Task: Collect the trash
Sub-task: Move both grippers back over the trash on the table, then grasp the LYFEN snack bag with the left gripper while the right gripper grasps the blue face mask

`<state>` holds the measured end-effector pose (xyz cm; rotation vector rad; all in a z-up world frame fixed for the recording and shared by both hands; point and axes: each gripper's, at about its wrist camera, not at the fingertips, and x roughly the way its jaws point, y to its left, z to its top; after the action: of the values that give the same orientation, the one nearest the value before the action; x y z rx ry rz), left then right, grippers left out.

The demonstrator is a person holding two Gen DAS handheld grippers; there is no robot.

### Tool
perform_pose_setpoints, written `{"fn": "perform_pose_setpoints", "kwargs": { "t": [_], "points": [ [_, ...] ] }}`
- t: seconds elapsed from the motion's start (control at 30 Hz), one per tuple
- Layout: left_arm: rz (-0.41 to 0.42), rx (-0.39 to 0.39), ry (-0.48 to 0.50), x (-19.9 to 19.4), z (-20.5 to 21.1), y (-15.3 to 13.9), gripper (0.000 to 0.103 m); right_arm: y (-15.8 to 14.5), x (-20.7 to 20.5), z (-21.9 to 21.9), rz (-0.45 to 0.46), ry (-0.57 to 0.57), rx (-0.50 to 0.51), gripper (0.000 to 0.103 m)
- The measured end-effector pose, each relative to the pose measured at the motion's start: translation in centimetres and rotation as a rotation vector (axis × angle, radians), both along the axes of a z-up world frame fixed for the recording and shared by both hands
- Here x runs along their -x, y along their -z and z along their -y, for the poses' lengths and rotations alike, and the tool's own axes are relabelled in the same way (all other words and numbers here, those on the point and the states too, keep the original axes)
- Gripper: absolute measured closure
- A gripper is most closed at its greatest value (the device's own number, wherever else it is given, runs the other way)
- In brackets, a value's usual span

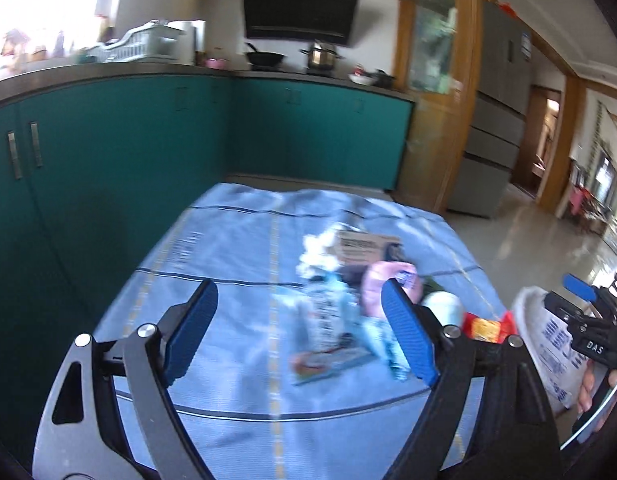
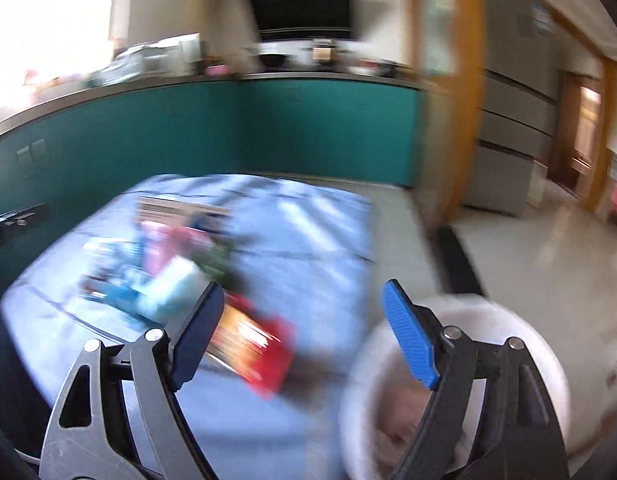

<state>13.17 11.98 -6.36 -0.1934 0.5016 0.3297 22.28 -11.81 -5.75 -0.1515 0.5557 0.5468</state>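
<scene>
Trash pile [image 1: 340,304] lies mid-way on the blue cloth [image 1: 228,264] over the bench: wrappers, a pink packet [image 1: 374,280], a card box [image 1: 366,246], a red wrapper [image 2: 252,344] nearest the white bin [image 2: 388,344]. Left hand-held gripper [image 1: 304,336] spread and empty, aimed at the pile; right hand-held gripper [image 2: 308,336] likewise spread, empty, between red wrapper and bin. Judged: between picks. Next: choose one piece, close on it alone. Pieces overlap; thin wrappers may slip. Green cabinets [image 1: 108,152] behind.
</scene>
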Motion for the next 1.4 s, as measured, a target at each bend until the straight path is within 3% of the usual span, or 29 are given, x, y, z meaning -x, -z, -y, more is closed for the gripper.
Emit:
{"fn": "perform_pose_setpoints", "kwargs": {
  "t": [0.1, 0.27, 0.53, 0.77, 0.83, 1.0, 1.1, 1.4],
  "points": [
    [0.011, 0.002, -0.037, 0.9, -1.8, -0.1, 0.017, 0.1, -0.9, -5.4, 0.021, -0.108, 0.05, 0.022],
    [-0.013, -0.034, -0.097, 1.3, -3.4, 0.4, 0.015, 2.8, -0.2, -9.0, -0.022, -0.182, 0.083, 0.022],
    [-0.04, -0.022, -0.068, 0.0, -2.7, 1.9, 0.015, 5.8, -0.1, -11.0, -0.097, -0.251, 0.227, 0.02],
    [-0.062, -0.028, -0.04, -0.6, -1.7, 2.7, 0.015, 6.7, -0.2, -11.4, -0.146, -0.288, 0.229, 0.021],
    [-0.066, -0.024, -0.036, -0.6, -1.5, 2.8, 0.015, 6.6, -0.1, -11.3, -0.147, -0.302, 0.22, 0.03],
    [-0.071, -0.023, -0.028, -0.6, -1.1, 2.9, 0.015, 6.9, 0.3, -10.9, -0.179, -0.322, 0.215, 0.066],
    [-0.068, -0.022, -0.026, -0.5, -0.9, 2.8, 0.015, 6.6, 0.7, -10.3, -0.194, -0.349, 0.196, 0.081],
    [-0.121, -0.005, 0.006, -2.4, -0.3, 4.3, 0.014, 4.4, 0.3, -6.2, -0.17, -0.27, 0.108, 0.083]
  ]
}}
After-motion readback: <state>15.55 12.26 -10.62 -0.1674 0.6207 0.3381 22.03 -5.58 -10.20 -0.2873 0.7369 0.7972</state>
